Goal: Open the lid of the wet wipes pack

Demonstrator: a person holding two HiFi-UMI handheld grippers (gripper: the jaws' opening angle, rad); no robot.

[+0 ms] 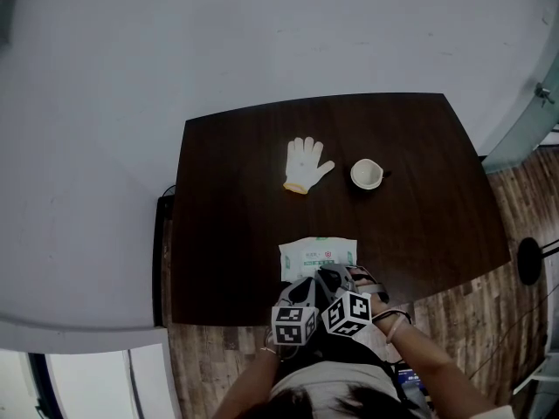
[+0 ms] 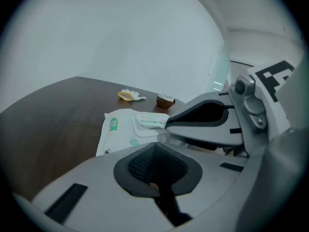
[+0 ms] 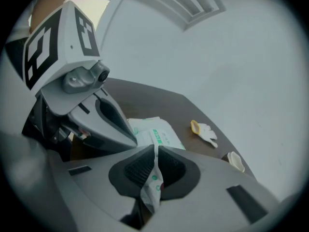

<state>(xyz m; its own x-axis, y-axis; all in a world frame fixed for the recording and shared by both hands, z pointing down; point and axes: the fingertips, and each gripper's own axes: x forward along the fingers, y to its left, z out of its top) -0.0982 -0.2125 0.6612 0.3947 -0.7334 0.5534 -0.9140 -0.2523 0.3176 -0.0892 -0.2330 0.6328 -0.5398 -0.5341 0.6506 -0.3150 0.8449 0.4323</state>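
The wet wipes pack (image 1: 319, 253), white with green print, lies flat near the table's front edge. Its flip lid (image 2: 147, 122) looks closed. Both grippers crowd its near edge. My right gripper (image 3: 155, 151) is shut on a fold of the pack's white and green wrapper (image 3: 153, 187), which runs back between its pads. In the left gripper view it shows as a grey jaw (image 2: 207, 124) reaching over the lid. My left gripper (image 2: 155, 146) sits just before the pack, pads together, with nothing visible between them. In the head view they stand side by side, left gripper (image 1: 307, 285) and right gripper (image 1: 336, 278).
A white work glove (image 1: 306, 166) and a small white cup (image 1: 367, 174) lie farther back on the dark wooden table (image 1: 227, 234). The table's front edge runs under my hands, with wood floor (image 1: 463, 312) to the right.
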